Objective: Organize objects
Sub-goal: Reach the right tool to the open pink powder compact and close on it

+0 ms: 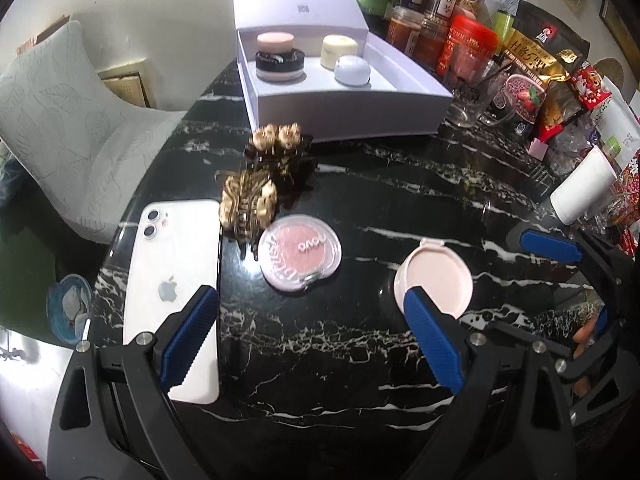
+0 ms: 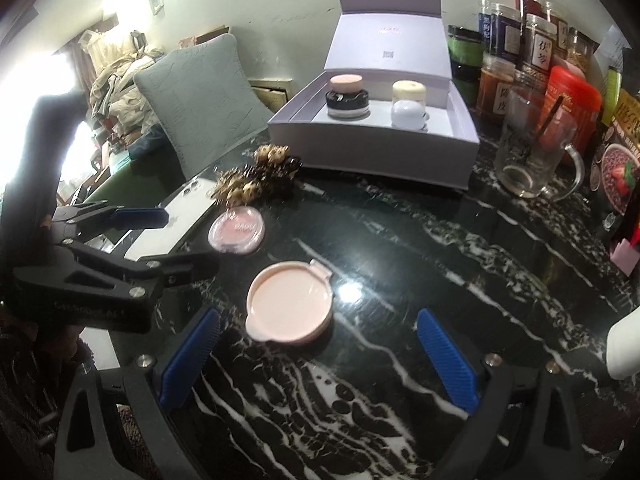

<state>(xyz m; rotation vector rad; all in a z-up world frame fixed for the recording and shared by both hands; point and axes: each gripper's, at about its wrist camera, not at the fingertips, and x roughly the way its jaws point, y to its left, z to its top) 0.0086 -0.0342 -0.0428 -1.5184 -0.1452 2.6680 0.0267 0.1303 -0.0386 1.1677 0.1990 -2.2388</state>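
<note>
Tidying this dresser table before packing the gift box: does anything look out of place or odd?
Nothing is spilled or broken. Loose on the marble: a pink compact, a blush pan, two gold hair claws tangled together, and a white phone overhanging the table edge.

Left tongs' pad [image 1: 434,344] hides part of the pink compact [image 1: 434,280].

The left tongs [image 1: 310,320] are held wide apart above the black marbled bench [image 1: 400,208], with nothing between the blue pads. A white phone [image 1: 172,280] is laid face down beside the left pad, and a pale pink round case [image 1: 436,278] is partly covered by the right pad. Between them a pink blush compact [image 1: 300,254] is seen, with two gold hair clips [image 1: 260,184] behind it. An open white box [image 1: 340,100] holding four small jars is set farther back.
</note>
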